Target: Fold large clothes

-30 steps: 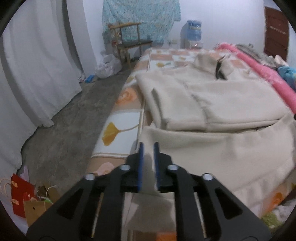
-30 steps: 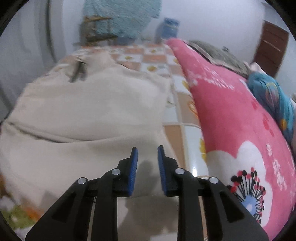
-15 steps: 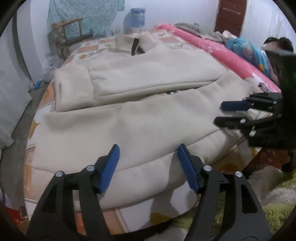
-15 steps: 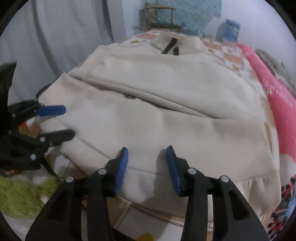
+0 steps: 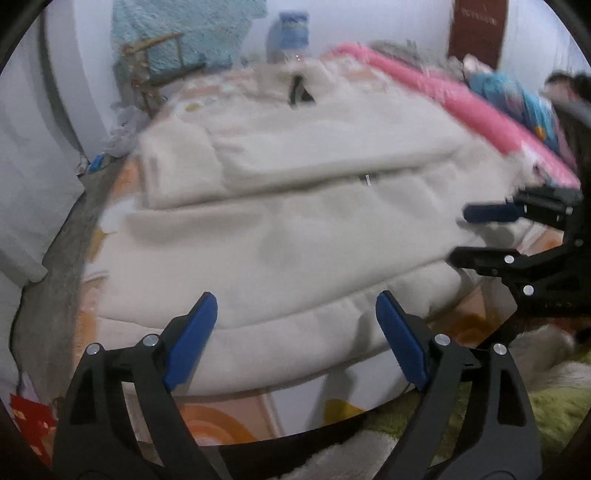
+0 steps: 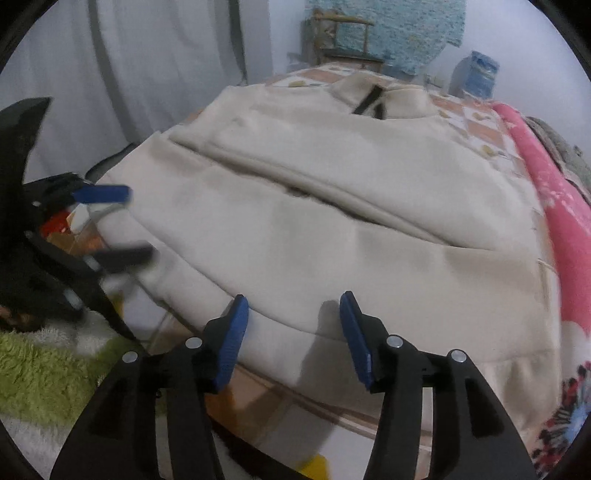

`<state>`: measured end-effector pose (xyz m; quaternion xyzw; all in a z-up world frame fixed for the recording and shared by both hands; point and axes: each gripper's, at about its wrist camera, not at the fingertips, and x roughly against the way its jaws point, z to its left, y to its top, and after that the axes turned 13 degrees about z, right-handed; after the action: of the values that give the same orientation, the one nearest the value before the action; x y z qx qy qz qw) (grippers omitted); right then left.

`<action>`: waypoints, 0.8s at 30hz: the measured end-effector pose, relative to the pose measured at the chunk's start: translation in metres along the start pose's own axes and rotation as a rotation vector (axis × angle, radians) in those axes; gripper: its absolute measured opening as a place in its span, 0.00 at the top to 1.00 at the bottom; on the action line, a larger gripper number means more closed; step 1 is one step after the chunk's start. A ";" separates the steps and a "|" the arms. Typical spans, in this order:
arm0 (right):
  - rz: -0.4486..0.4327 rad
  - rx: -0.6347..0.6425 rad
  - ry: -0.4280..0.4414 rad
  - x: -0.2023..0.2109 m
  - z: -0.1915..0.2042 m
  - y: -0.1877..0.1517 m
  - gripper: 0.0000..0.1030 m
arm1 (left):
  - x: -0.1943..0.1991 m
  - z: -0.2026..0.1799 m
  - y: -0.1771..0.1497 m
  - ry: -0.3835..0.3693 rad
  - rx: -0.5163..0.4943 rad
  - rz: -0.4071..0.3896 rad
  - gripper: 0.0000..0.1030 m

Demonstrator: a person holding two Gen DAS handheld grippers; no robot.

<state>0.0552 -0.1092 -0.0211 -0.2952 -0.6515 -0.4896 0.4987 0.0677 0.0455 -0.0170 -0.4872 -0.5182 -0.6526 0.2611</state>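
A large cream fleece jacket (image 5: 295,221) lies spread on the bed, sleeves folded in across its front, collar at the far end. My left gripper (image 5: 295,306) hovers over its near hem, jaws opening wide, nothing between the blue pads. The same jacket (image 6: 332,206) fills the right wrist view. There my right gripper (image 6: 293,306) is above the hem, jaws opening, nothing held. Each gripper also shows in the other's view: the right gripper (image 5: 476,234) over the hem's right corner, the left gripper (image 6: 114,223) over the left corner.
The bed has a tiled orange and white sheet (image 5: 221,413). A pink blanket (image 6: 565,206) runs along its right side. A green shaggy rug (image 6: 40,373) lies on the floor at the foot. White curtains (image 6: 147,55), a wooden chair (image 5: 159,59) and a water bottle (image 5: 291,33) stand beyond.
Both grippers have swung from the jacket's side edges to face its near hem from the foot of the bed. Both sets of jaws went from nearly shut to wide apart.
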 end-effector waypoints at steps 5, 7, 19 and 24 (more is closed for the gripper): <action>-0.011 -0.168 -0.051 0.011 -0.052 -0.016 0.47 | -0.007 0.059 -0.007 0.015 0.217 0.039 0.14; 0.026 -0.206 -0.051 -0.003 -0.065 -0.021 0.38 | -0.018 0.078 -0.014 -0.026 0.277 0.057 0.14; 0.013 -0.401 -0.094 0.001 -0.128 -0.031 0.37 | -0.019 0.078 -0.008 -0.030 0.235 0.052 0.12; -0.021 -0.332 -0.129 0.016 -0.108 -0.010 0.36 | -0.001 0.074 -0.003 -0.015 0.218 0.041 0.12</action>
<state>0.0798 -0.2152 -0.0072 -0.3973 -0.5955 -0.5756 0.3952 0.0923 0.1153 -0.0203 -0.4712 -0.5781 -0.5831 0.3220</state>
